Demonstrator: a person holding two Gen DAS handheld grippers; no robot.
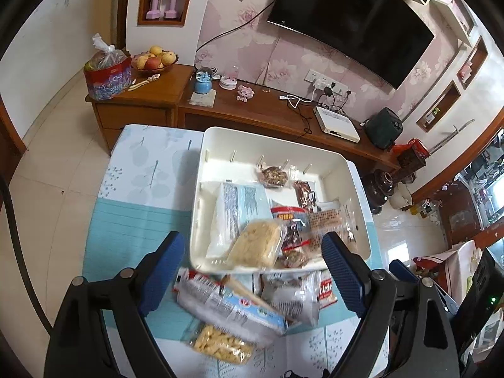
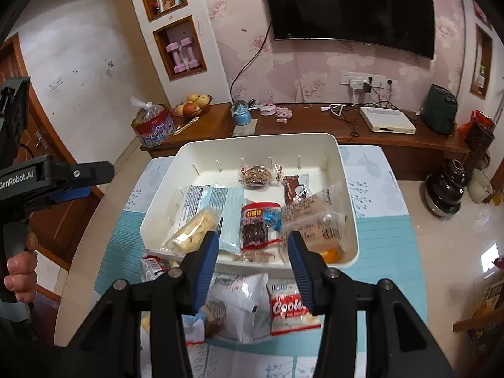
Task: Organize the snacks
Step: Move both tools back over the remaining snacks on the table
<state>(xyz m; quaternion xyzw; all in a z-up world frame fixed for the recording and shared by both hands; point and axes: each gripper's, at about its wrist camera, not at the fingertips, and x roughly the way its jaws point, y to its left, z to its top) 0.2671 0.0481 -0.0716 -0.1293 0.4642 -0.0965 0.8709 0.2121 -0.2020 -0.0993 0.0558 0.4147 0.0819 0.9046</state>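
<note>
Several snack packets (image 2: 252, 302) lie loose on the tabletop (image 1: 126, 220) just before the half-filled white bin (image 2: 346, 189), and with both grippers' (image 1: 252, 271) (image 2: 253, 261) jaws wide open and empty, a slippery wrapper could slide away or crush under a careless pinch.

A tub (image 2: 315, 145) sits on the table (image 2: 390, 236) with snack packets (image 2: 260, 220) inside; more packets (image 2: 288, 308) lie on the table before it, a cabinet (image 2: 346, 129) behind
</note>
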